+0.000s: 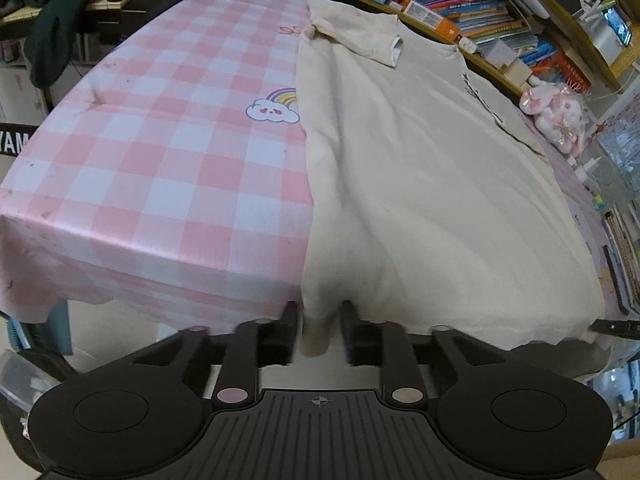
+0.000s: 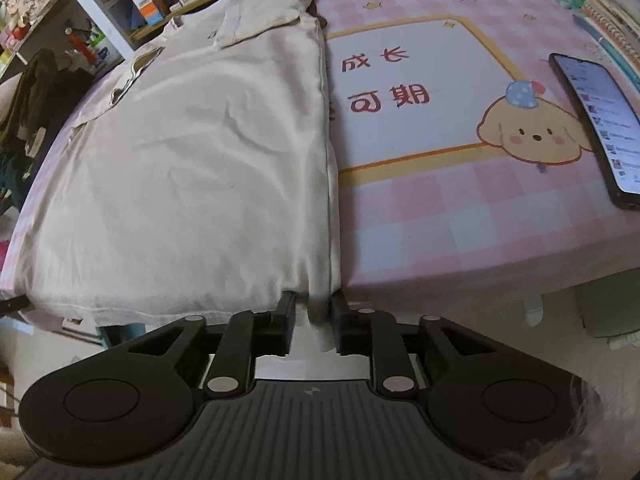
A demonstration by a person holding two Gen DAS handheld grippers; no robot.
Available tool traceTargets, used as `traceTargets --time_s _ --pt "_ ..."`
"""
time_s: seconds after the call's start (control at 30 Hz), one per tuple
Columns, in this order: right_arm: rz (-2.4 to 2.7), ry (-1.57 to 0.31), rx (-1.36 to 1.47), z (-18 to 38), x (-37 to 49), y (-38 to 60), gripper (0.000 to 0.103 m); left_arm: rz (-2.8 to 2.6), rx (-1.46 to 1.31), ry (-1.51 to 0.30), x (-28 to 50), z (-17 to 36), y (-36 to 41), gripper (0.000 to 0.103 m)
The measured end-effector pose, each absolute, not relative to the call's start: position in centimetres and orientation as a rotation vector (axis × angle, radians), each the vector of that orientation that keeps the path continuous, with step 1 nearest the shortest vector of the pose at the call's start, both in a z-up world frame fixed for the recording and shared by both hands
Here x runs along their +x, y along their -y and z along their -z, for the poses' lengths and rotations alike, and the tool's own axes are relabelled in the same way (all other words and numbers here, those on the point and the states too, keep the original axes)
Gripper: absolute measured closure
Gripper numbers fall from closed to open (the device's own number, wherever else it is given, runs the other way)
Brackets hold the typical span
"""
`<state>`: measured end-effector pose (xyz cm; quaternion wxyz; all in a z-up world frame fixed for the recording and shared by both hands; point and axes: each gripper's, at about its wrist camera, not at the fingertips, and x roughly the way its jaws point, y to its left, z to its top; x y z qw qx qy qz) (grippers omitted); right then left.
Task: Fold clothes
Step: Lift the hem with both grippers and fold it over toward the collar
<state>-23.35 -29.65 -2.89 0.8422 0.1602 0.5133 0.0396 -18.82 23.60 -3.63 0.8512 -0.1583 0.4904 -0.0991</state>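
garment: a cream, short-sleeved cotton t-shirt (image 1: 420, 168) lies flat on the pink-and-white checked tablecloth (image 1: 160, 152), both sleeves turned in over the body so it makes a long narrow panel, hem hanging at the near table edge.
long axis: it runs straight away from both tools, hem nearest, collar at the far end by the wooden bookshelf of coloured books (image 1: 460, 4).
left gripper: the left gripper (image 1: 319, 330) sits at the hem's left corner, a tuck of cream cloth between its black fingers; jaws look narrowed around the cloth, though a small gap shows either side, so the pinch looks light rather than firm.
right gripper: the right gripper (image 2: 313, 322) is at the hem's right corner, the folded side edge running down into its jaws; same picture, cloth between the fingers, closing on it.
nearer hand: neither. each holds its own corner, level with the other across the hem.
what the move turns on: with the sides already in, i'd judge a lengthwise fold fits, hem carried forward along that axis toward the collar, both corners kept level.
left view only: the dark print near the chest, the pink plush toy (image 1: 556, 114) beyond the shirt's right edge.
right view only: the black smartphone with a lit screen (image 2: 596, 124) on the cloth, well clear to the right, and the cartoon puppy print (image 2: 532, 132).
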Motion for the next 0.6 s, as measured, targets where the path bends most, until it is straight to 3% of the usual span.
traceTargets --time_s 0.03,0.13,0.2,0.23,0.27,0.6 --pt "-0.088 -1.091 0.343 3.0 -23.2 29.8 0.077 0.212 -0.343 -1.032 -18.7 3.7 -23.7 0.065" --pt "-0.105 -1.109 0.379 3.3 -23.0 30.4 0.075 0.22 -0.382 -1.035 -18.5 4.0 -24.2 0.064" --pt "-0.119 -1.113 0.388 3.3 -22.9 30.5 0.082 0.228 -0.416 -1.033 -18.6 4.2 -24.3 0.072" --pt "-0.128 -1.114 0.393 3.2 -22.9 30.5 0.087 0.24 -0.435 -1.032 -18.6 4.2 -24.4 0.091" --pt "-0.137 -1.113 0.396 3.2 -22.9 30.4 0.094 0.245 -0.444 -1.032 -18.6 4.1 -24.3 0.096" --pt "-0.114 -1.088 0.36 0.9 -25.2 31.2 0.097 0.271 -0.444 -1.055 -20.7 3.2 -24.3 0.097"
